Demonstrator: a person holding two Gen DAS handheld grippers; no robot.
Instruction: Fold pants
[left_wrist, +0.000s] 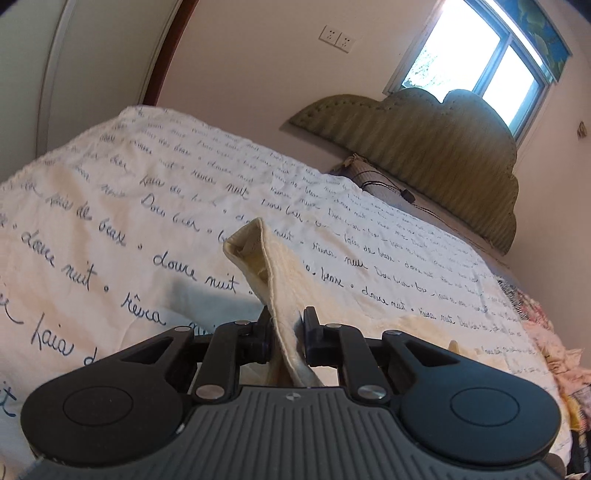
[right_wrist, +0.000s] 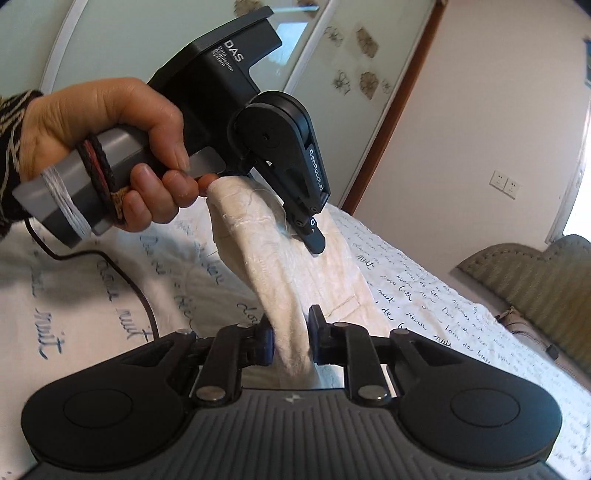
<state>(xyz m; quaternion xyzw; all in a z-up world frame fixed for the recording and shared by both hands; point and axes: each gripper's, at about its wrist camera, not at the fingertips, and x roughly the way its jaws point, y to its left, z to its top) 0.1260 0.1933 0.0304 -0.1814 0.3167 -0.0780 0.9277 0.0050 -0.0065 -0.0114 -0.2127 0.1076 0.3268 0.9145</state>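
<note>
The cream pants (left_wrist: 275, 273) are held up above the bed. My left gripper (left_wrist: 288, 323) is shut on a hemmed edge of the pants, which sticks up between the fingers. My right gripper (right_wrist: 290, 325) is shut on another part of the pants (right_wrist: 273, 251). In the right wrist view the left gripper (right_wrist: 308, 229) is just ahead and above, held by a hand, with the cloth stretched between the two grippers. The rest of the pants hangs down to the bed and is partly hidden behind the grippers.
The bed has a white cover (left_wrist: 147, 206) with blue handwriting print. A green padded headboard (left_wrist: 436, 147) stands at the wall under a window (left_wrist: 480, 55). A black cable (right_wrist: 122, 273) trails over the cover. Patterned bedding (left_wrist: 554, 350) lies at the right edge.
</note>
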